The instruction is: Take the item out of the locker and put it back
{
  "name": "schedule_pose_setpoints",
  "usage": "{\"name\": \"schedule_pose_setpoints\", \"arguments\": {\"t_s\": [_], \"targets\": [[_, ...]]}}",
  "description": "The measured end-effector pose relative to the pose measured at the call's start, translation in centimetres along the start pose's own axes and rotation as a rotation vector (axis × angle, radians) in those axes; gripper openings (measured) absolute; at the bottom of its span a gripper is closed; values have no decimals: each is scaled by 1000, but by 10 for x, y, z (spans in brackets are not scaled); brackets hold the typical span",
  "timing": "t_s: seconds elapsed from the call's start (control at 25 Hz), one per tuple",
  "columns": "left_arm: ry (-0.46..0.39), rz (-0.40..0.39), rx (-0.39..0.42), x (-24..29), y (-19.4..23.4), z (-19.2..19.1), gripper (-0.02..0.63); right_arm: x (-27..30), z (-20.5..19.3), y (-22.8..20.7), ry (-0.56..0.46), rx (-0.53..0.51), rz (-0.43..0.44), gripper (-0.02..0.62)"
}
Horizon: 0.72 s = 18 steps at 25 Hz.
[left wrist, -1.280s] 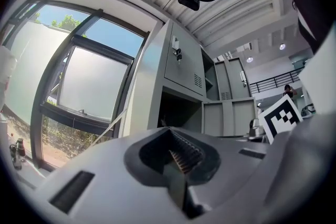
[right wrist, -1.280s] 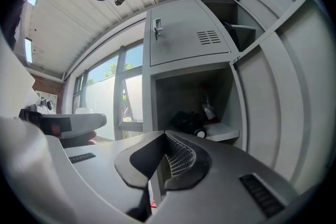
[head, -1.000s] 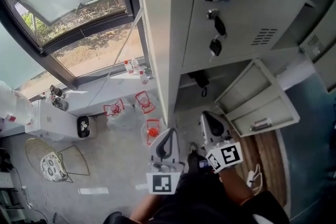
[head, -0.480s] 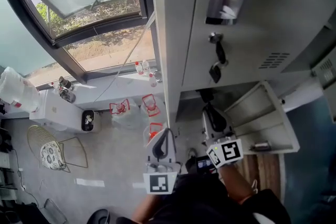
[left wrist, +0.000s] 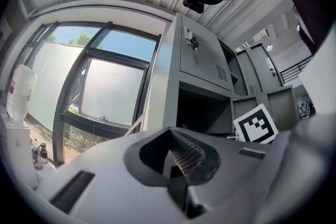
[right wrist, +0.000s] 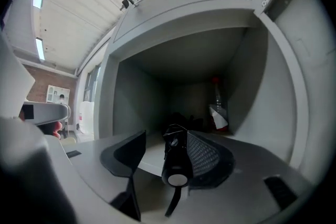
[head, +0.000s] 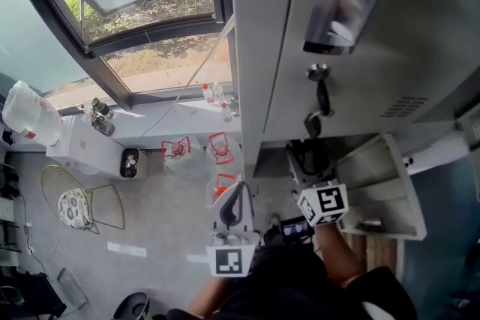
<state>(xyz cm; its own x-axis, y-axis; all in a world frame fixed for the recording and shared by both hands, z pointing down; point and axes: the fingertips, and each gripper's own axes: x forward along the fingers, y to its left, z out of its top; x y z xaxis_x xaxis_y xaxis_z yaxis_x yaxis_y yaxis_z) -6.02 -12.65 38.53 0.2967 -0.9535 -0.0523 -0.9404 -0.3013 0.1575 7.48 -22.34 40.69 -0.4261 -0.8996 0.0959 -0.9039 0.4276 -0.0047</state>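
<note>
The put-back looks to be at its release. The right tool (right wrist: 158, 145) is pushed into the mouth of the open locker compartment (right wrist: 262, 92), and its jaws are opening around the black cylindrical item (right wrist: 176, 161). The item lies against the right-hand pad with a clear gap to the left jaw, so nothing pinches it. It sits at the near edge of the compartment floor, its cord hanging toward the tool.

I reckon the next move is a straight draw-back out of the compartment, wide enough not to drag the item or snag that cord.

Far in the compartment, on the right, stands a red-capped bottle (right wrist: 217, 110); something dark lies beside it, too dim to name.

The left tool (left wrist: 173, 153) is pressed together and empty, held outside to the left.
</note>
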Motion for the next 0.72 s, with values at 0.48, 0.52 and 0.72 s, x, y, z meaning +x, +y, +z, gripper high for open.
{"name": "schedule_pose_setpoints", "arguments": {"t_s": [0.48,0.52,0.72], "targets": [[-10,25,0,5,11,2,-8,53,-22,-23,143,-58,-70,319],[-9,26,-1,5,12,2,-9,56,-24,-25,166,-69,-77,321],[-8,22,-9,3,16,1,-8,67,-34,-28,287,-85,-96,320]]}}
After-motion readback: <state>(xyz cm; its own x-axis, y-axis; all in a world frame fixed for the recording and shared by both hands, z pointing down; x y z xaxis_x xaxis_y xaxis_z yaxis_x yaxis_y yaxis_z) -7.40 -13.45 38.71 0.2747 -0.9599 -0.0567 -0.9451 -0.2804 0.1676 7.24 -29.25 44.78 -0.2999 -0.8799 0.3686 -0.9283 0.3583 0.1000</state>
